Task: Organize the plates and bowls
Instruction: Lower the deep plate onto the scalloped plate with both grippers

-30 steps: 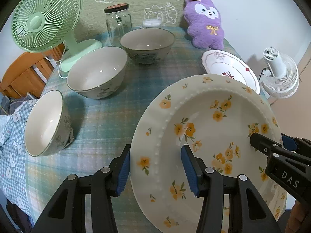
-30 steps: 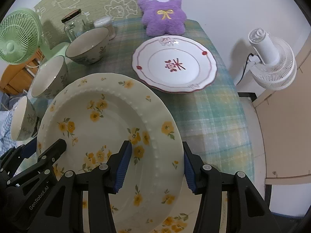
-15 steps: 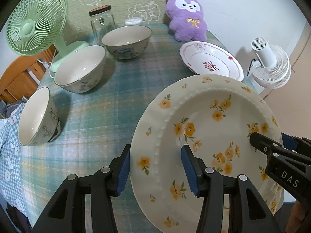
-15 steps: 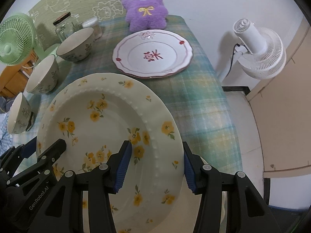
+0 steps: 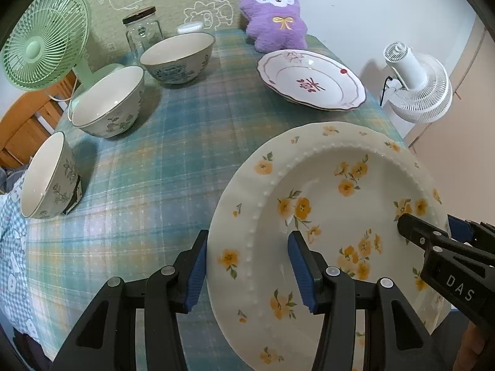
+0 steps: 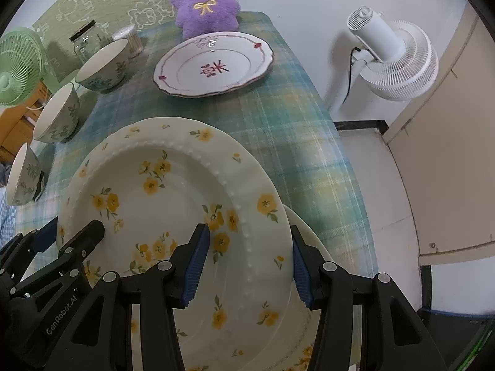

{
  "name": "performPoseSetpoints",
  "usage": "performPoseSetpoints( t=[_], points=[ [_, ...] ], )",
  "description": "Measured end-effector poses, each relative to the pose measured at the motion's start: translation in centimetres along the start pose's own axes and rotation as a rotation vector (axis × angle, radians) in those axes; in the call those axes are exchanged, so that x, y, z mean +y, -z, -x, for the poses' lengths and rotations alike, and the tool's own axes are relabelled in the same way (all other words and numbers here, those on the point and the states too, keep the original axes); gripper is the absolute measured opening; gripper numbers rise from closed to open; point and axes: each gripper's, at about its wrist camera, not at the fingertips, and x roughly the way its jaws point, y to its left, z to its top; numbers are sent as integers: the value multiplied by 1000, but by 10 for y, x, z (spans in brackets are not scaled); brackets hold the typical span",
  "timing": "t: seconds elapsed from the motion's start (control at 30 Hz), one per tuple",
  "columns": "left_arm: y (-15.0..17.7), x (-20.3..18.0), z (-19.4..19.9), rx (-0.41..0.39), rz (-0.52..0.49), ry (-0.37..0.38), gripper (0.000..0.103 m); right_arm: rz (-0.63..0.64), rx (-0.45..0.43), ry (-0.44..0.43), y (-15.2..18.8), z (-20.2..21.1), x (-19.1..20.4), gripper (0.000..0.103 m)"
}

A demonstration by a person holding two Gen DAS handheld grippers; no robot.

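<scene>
Cream plate with yellow flowers point(image 5: 334, 216) raised over the checked tablecloth point(image 5: 173, 154), gripped at opposite rims by left gripper point(image 5: 247, 266) and right gripper point(image 6: 247, 262). Behind: red-patterned plate point(image 6: 213, 65); three bowls point(image 5: 108, 102) at left.

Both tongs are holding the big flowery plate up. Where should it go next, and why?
Probably onward, toward the red-patterned plate by the purple plush toy, to stack there. The left tongs and right tongs each grip a rim of the yellow-flower plate, and that plate lies flat ahead with bare tablecloth between.
</scene>
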Motion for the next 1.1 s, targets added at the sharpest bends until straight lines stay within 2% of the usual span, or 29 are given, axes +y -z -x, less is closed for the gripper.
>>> performPoseSetpoints(
  t=[0.73, 1.1],
  points=[
    [29, -34, 11, 44, -39, 22, 51, -71, 31, 18, 44, 10, -33, 54],
    [37, -59, 16, 39, -47, 15, 51, -63, 33, 25, 52, 9, -55, 54]
  ],
)
